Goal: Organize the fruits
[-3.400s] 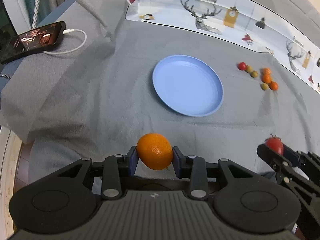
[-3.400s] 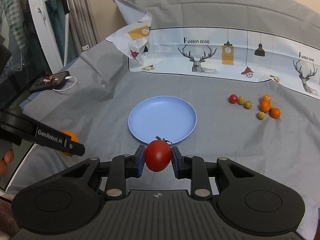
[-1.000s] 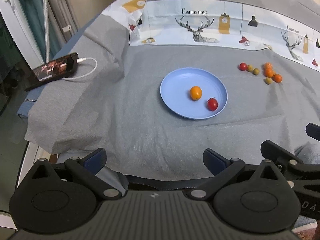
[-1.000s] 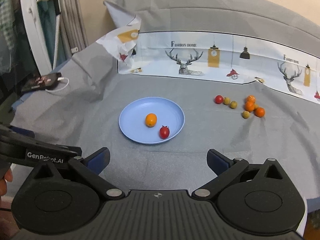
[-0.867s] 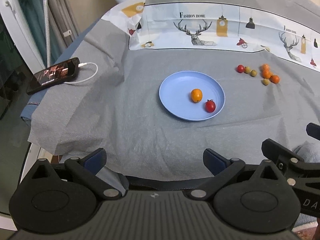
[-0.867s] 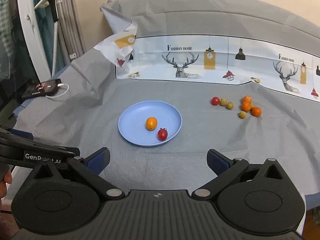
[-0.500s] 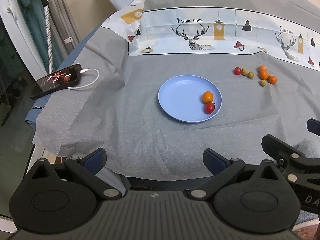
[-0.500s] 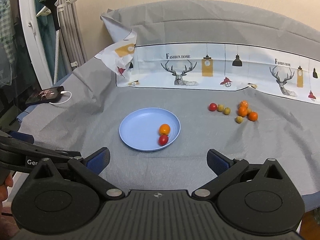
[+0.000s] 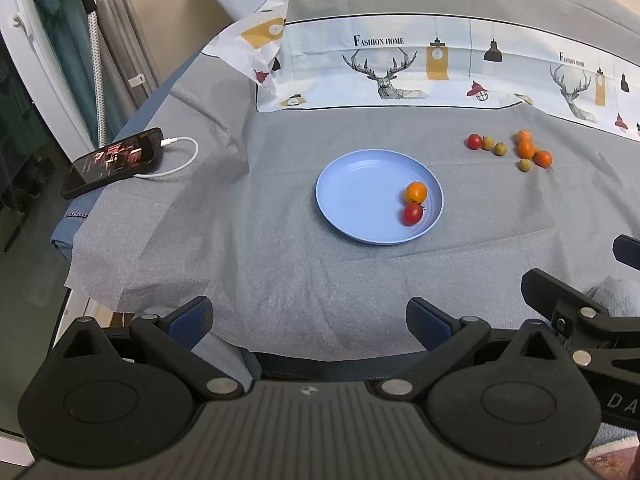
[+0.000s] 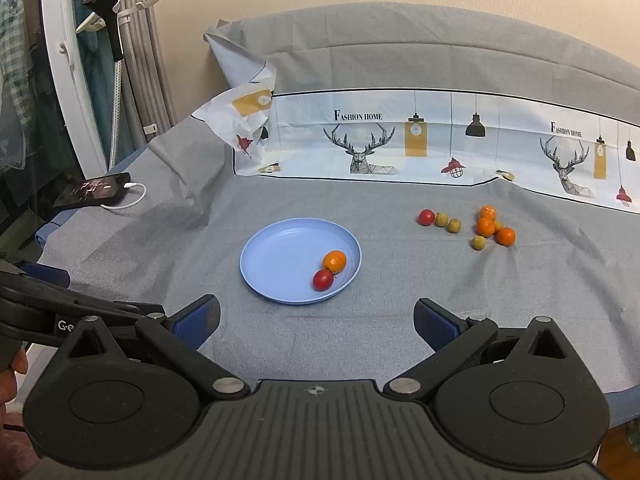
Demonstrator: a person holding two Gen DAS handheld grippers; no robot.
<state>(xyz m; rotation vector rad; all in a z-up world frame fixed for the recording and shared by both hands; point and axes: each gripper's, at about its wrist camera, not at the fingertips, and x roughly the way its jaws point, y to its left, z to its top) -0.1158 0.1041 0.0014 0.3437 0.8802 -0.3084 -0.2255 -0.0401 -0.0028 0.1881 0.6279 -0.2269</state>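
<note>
A blue plate (image 9: 352,184) (image 10: 276,252) sits mid-table on the grey cloth. An orange (image 9: 416,191) (image 10: 334,261) and a red tomato (image 9: 413,213) (image 10: 322,279) lie touching at its right side. Several loose fruits lie to the far right: a red tomato (image 9: 475,141) (image 10: 426,217), small green ones (image 9: 499,148) (image 10: 453,225) and oranges (image 9: 525,149) (image 10: 485,227). My left gripper (image 9: 308,316) is open and empty, well short of the plate. My right gripper (image 10: 316,316) is open and empty too, near the table's front edge.
A phone (image 9: 114,162) (image 10: 93,189) on a white charging cable (image 9: 182,158) lies at the left edge. A printed deer cloth (image 9: 400,72) (image 10: 420,140) runs along the back. The right gripper's body (image 9: 580,312) shows in the left view, the left one's (image 10: 60,312) in the right.
Both grippers let go of the orange and the tomato onto the plate and drew back and up. The orange rolled right against the tomato.
</note>
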